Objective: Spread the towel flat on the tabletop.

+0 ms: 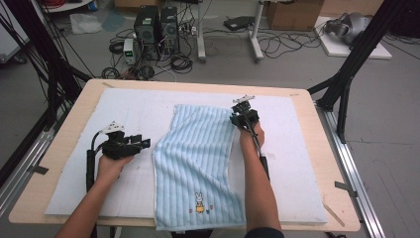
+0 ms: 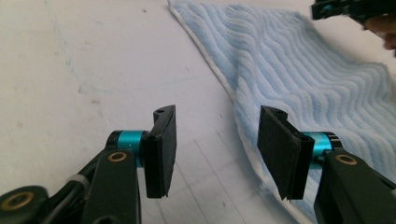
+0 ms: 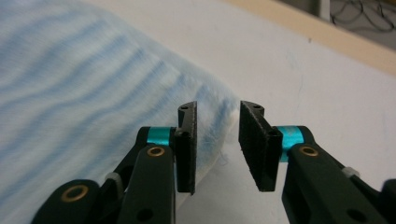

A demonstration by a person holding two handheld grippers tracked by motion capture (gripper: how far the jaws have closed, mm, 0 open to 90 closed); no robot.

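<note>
Now we straddle the far right corner of the light-blue striped terry towel (image 3: pixel 93 93) with the right gripper (image 3: pixel 217 140), jaws parted; left gripper (image 2: pixel 215 149), spread empty, waits at its left edge.

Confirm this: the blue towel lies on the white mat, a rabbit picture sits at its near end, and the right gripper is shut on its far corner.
Not quite. The right gripper is open: in the right gripper view the towel's far corner lies in the gap between its jaws, unpinched. The rest holds: towel on the mat, rabbit at the near end.
</note>
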